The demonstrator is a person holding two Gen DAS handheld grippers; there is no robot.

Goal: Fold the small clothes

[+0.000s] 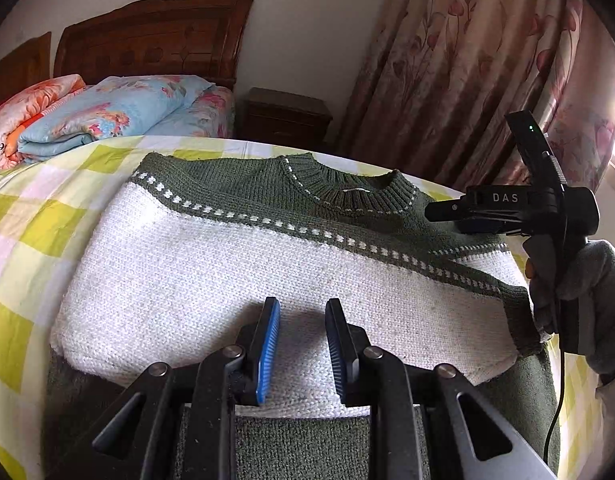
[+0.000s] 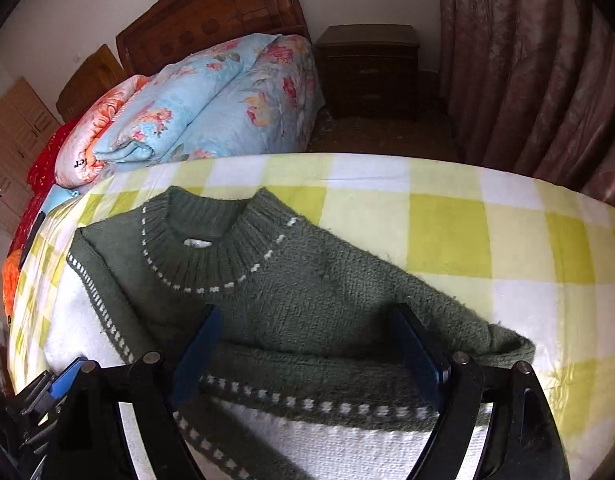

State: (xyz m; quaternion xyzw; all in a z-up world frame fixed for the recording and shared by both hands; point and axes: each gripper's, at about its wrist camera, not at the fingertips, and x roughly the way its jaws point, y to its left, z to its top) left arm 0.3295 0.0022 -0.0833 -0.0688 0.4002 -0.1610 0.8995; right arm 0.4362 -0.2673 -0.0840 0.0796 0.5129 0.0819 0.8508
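Observation:
A green and white knitted sweater lies flat on the yellow-checked bed sheet, collar toward the far edge. My left gripper hovers low over its white body, blue pads a narrow gap apart with nothing between them. In the right wrist view the sweater has a green sleeve folded across its chest. My right gripper stands wide open just above that sleeve. From the left wrist view, the right gripper is near the sweater's right shoulder, held by a gloved hand.
Folded floral quilts are stacked on the bed behind the sweater, before a wooden headboard. A dark nightstand and pink curtains stand beyond the bed's far edge. Bare sheet stretches to the sweater's right.

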